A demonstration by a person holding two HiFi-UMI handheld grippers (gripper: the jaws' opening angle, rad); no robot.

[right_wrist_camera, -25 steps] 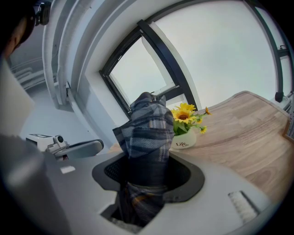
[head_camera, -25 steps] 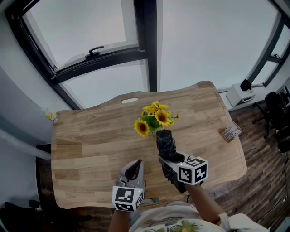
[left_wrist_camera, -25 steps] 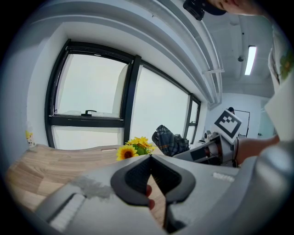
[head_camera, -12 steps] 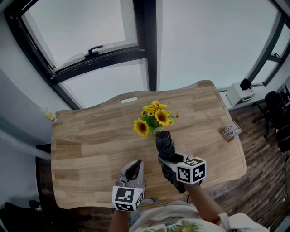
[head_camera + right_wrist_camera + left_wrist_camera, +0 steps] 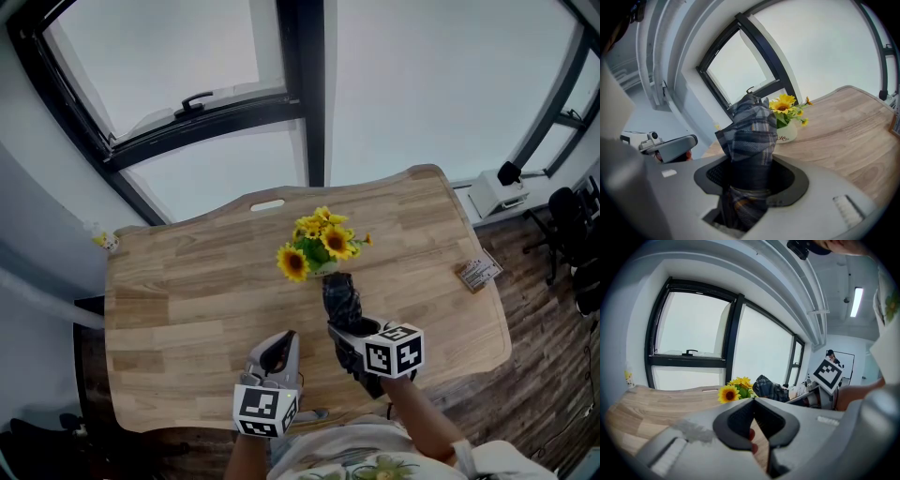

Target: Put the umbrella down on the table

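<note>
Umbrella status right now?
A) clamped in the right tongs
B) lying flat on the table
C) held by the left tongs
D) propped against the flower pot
A: the right gripper view shows the folded plaid umbrella clamped in the right tongs, its free end in the air, while the left tongs are shut on nothing.

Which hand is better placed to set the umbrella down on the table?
The right. The right gripper is clamped on the folded plaid umbrella, holding it over the table near the sunflowers. The left gripper is shut with nothing in it.
</note>
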